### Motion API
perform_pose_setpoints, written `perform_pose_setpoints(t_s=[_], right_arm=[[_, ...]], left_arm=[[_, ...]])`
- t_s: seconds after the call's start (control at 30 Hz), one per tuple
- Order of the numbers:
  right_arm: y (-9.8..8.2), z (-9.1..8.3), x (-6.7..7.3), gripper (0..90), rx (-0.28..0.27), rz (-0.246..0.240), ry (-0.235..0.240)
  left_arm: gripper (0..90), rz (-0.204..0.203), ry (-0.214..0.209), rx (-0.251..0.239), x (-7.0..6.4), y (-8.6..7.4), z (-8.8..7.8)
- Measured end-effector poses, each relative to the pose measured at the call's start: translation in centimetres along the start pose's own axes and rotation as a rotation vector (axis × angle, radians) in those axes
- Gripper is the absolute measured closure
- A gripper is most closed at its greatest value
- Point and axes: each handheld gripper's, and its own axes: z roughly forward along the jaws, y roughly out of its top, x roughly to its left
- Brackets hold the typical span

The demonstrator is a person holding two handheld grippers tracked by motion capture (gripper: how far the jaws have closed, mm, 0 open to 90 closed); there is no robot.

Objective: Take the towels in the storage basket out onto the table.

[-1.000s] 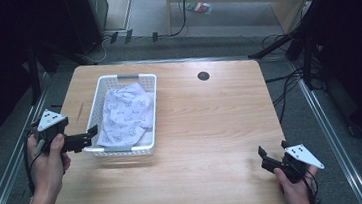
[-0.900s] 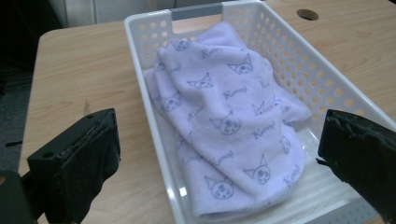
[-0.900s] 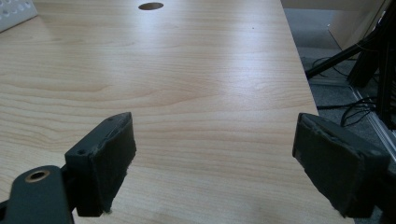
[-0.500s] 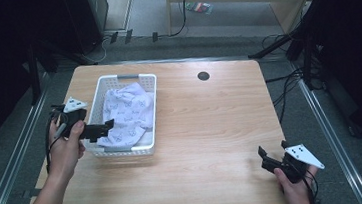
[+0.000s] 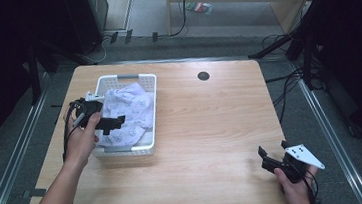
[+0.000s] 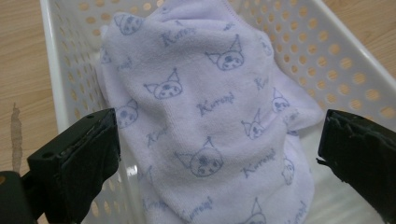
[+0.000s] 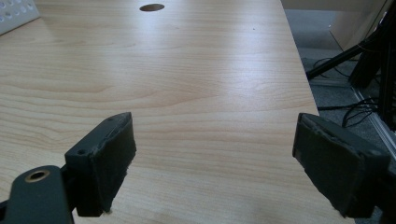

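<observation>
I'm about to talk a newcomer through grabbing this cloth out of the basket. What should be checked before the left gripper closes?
1. Left gripper jaws open wide: ok.
2. Cloth lies between the jaws: ok.
3. Jaws clear of the basket wall: cannot tell; the left jaw sits close to it.
4. Jaws already touching the cloth: cannot tell.
5. Right gripper open, far off near the table edge, out of the way: ok.

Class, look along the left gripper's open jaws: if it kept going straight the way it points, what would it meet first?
Most likely the lilac printed towel lying bunched in the white perforated basket. The left gripper has its jaws spread on either side of the cloth's raised fold, though how far off it lies is hard to judge.
</observation>
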Motion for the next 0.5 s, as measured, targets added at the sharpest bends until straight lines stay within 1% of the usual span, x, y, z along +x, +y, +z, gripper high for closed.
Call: perform_pose_setpoints(t_s=[0.13, 0.17, 0.27, 0.3, 0.43, 0.5], right_arm=[[0.0, 0.0, 0.0, 13.5, -0.001, -0.001, 0.001], [0.0, 0.0, 0.0, 13.5, 0.000, 0.000, 0.002], [0.0, 0.0, 0.0, 13.5, 0.000, 0.001, 0.002], [0.0, 0.0, 0.0, 13.5, 0.000, 0.000, 0.002], [0.0, 0.0, 0.0, 13.5, 0.000, -0.006, 0.000], [0.0, 0.0, 0.0, 13.5, -0.001, -0.007, -0.001]], left_arm=[[0.0, -0.018, -0.001, 0.017, 0.1, 0.3, 0.9], [0.0, -0.022, -0.009, 0.026, 0.2, 0.4, 1.2], [0.0, -0.033, -0.003, 0.047, 0.2, 0.7, 1.9], [0.0, -0.035, -0.008, 0.061, 0.3, 0.7, 2.2], [0.0, -0.045, -0.003, 0.092, 0.2, 0.9, 3.1], [0.0, -0.050, -0.012, 0.113, 0.3, 1.0, 3.5]])
